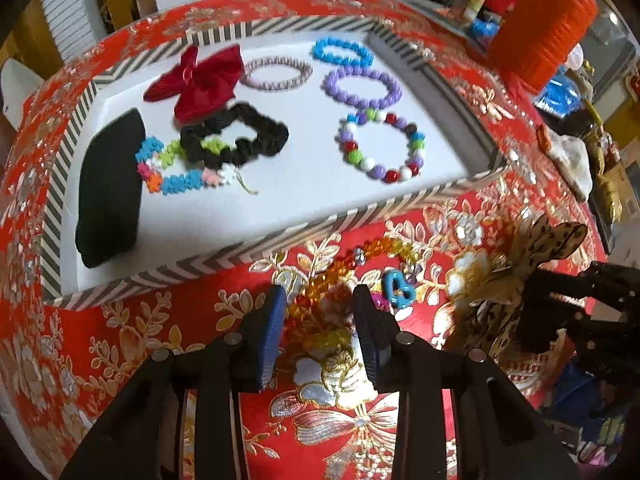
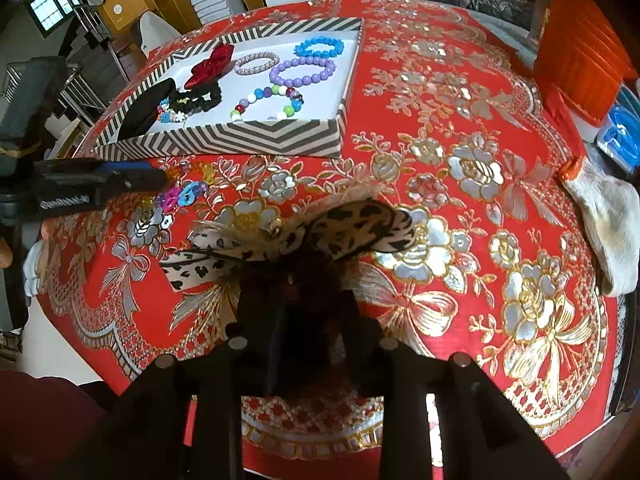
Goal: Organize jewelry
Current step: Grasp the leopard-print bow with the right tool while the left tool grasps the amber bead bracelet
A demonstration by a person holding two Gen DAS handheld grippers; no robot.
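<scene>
The left tool point(image 1: 320, 300) points steeply down at the bench point(image 2: 460, 128), its blue-padded jaws apart on either side of an orange and yellow bead bracelet point(image 1: 332, 276) that lies on the red floral cloth; the pads do not press on it. Just right of that bracelet lies a blue heart-shaped bead point(image 1: 398, 288).

The right tool point(image 2: 304, 280), to the right of the left one, has its dark fingers buried in a leopard-print bow point(image 2: 320, 228); I cannot tell whether they clamp it.

Beyond both, on the far left part of the bench, sits a striped tray point(image 1: 320, 216) with a white floor. In it lie a black pouch point(image 1: 110, 188) at the left, a flower-bead bracelet point(image 1: 176, 180) touching a black scrunchie point(image 1: 240, 136), a red bow point(image 1: 200, 80), a pale hair tie point(image 1: 278, 74), and at the right a blue bracelet point(image 1: 340, 52), a purple bracelet point(image 1: 360, 84) and a multicoloured bead bracelet point(image 1: 380, 148).

At the bench's right edge lies a white cloth point(image 2: 604, 220).
</scene>
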